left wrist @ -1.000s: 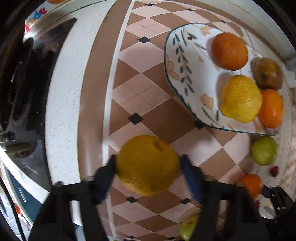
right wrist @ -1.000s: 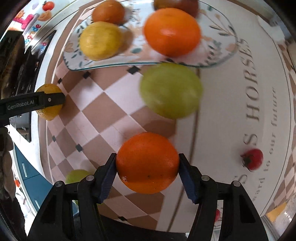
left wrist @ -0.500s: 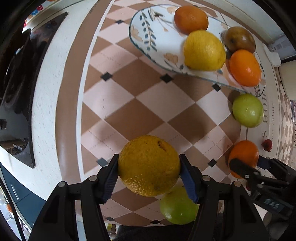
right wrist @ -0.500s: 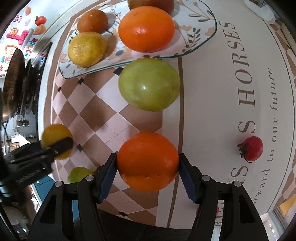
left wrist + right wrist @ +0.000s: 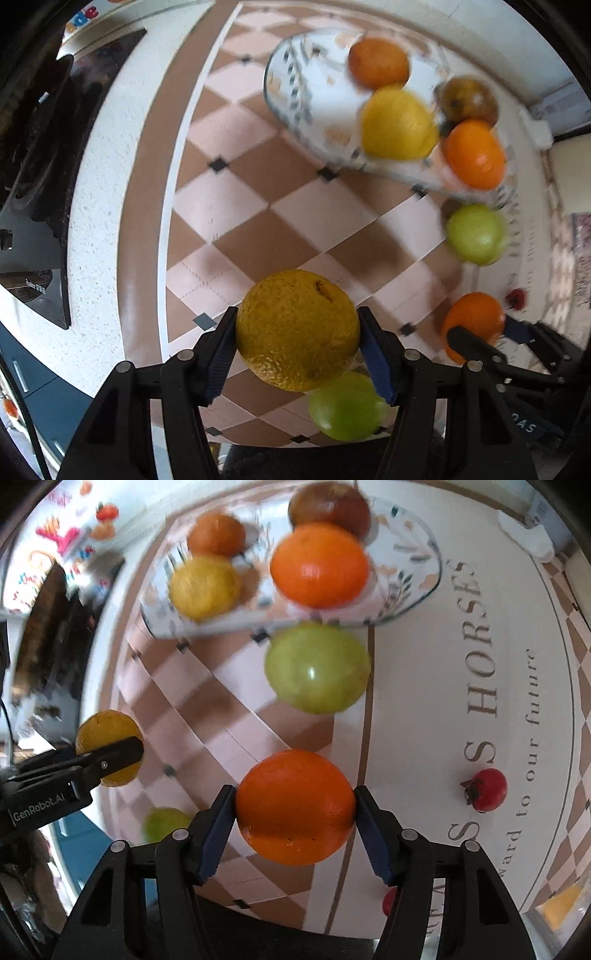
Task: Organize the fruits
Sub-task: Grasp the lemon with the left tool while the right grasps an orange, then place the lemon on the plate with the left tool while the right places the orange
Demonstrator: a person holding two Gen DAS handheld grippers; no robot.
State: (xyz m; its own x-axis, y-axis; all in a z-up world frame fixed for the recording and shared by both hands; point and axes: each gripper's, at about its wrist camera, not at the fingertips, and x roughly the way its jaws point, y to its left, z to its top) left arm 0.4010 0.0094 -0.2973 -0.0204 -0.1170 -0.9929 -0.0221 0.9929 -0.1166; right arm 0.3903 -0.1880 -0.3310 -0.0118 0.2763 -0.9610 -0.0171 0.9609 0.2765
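My left gripper [image 5: 297, 326] points down and is shut on a dull yellow orange [image 5: 291, 343], held above the checkered cloth. The jaws of my right gripper [image 5: 295, 806] are closing, and its pads press on a bright orange [image 5: 295, 812] between them. The patterned plate [image 5: 280, 99] lies farther back with two oranges, a lemon [image 5: 397, 123] and a brown fruit [image 5: 467, 99] on it. A green fruit [image 5: 317, 668] sits on the cloth just in front of the plate. Another green fruit [image 5: 347, 406] lies under my left gripper.
A dark stove top [image 5: 33, 166] borders the cloth on the left. A small red tomato [image 5: 485, 790] lies on the lettered white part of the cloth, and a second red one [image 5: 388, 902] sits by my right finger. A white object [image 5: 528, 535] rests at the back right.
Both grippers have risen a little with their fruit still held. The left one has also shifted sideways, so the second green fruit now shows beneath it.
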